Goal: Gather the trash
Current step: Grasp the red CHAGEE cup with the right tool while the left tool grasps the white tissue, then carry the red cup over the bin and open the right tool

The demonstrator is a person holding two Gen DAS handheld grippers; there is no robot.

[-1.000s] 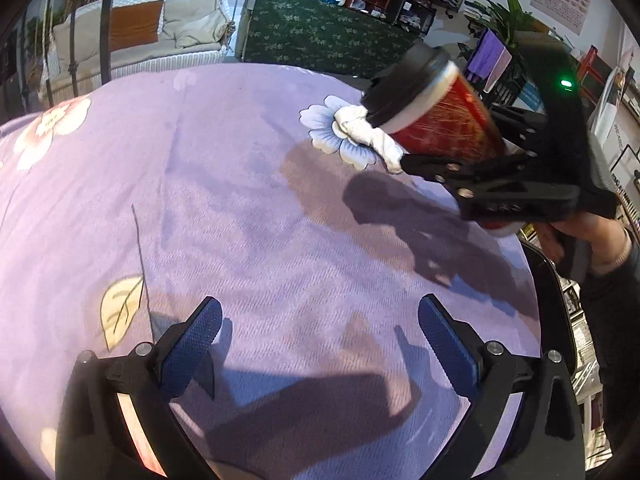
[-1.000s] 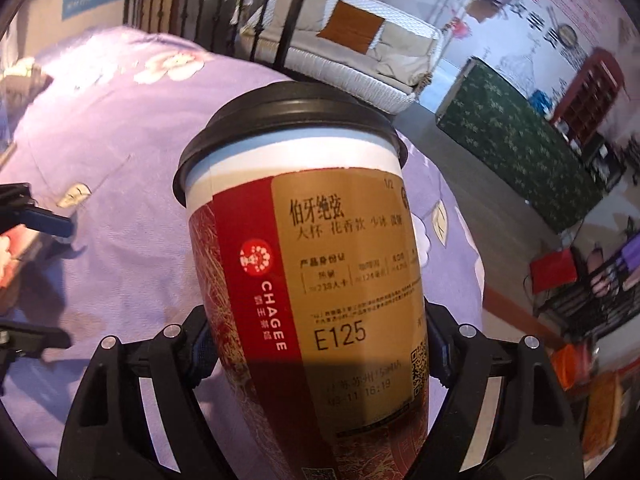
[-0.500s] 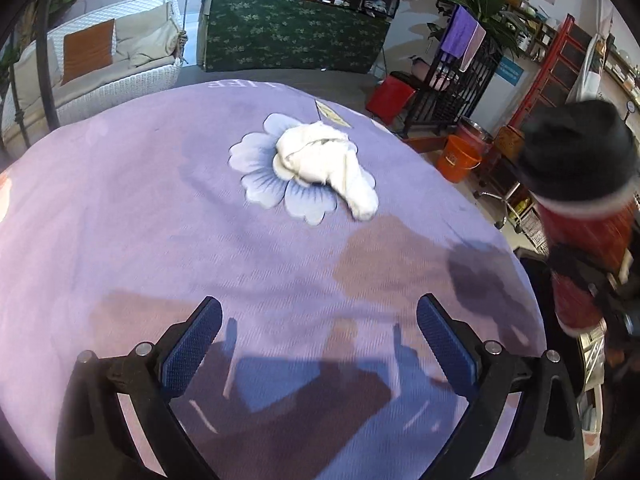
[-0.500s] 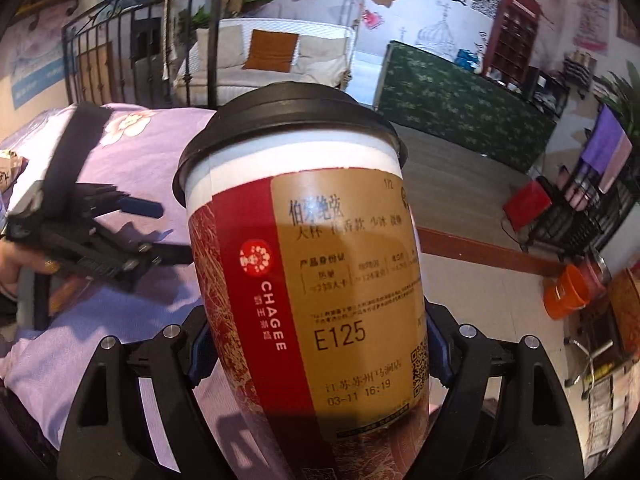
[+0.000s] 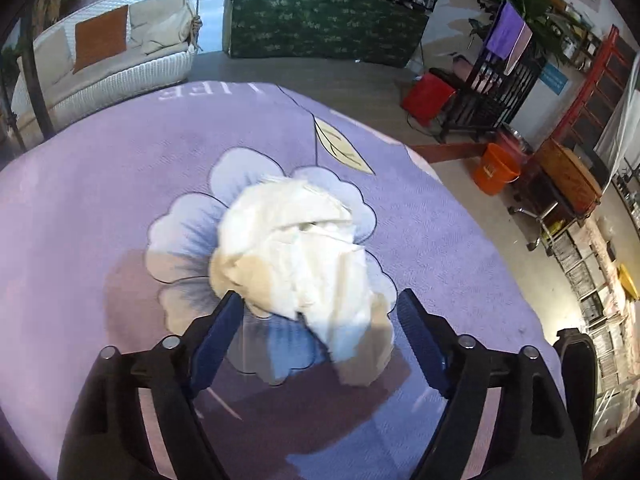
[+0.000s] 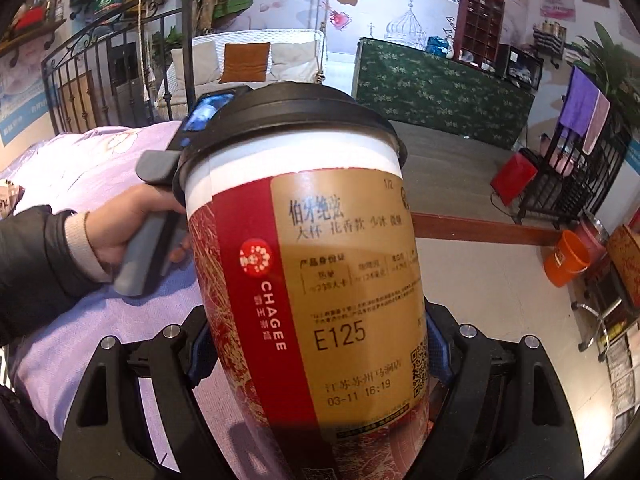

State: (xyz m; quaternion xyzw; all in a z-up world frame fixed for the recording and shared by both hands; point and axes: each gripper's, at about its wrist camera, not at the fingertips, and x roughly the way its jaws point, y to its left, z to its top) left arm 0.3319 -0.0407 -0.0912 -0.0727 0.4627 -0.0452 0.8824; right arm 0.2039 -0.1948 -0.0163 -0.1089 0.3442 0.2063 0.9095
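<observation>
Near the far edge of a table draped in a purple floral cloth, a crumpled white tissue lies on a printed pale blue flower. Beyond that edge sit a white sofa, a green-covered counter and an orange bucket on the floor. The left gripper points down at the tissue; its blue-padded jaws are closing, with the wad's near end between them, not yet pressed. The right gripper is clamped on a tall red and gold paper cup with a black lid, held beside the table's edge. Behind the cup, a dark-sleeved left hand grips a grey handle.
</observation>
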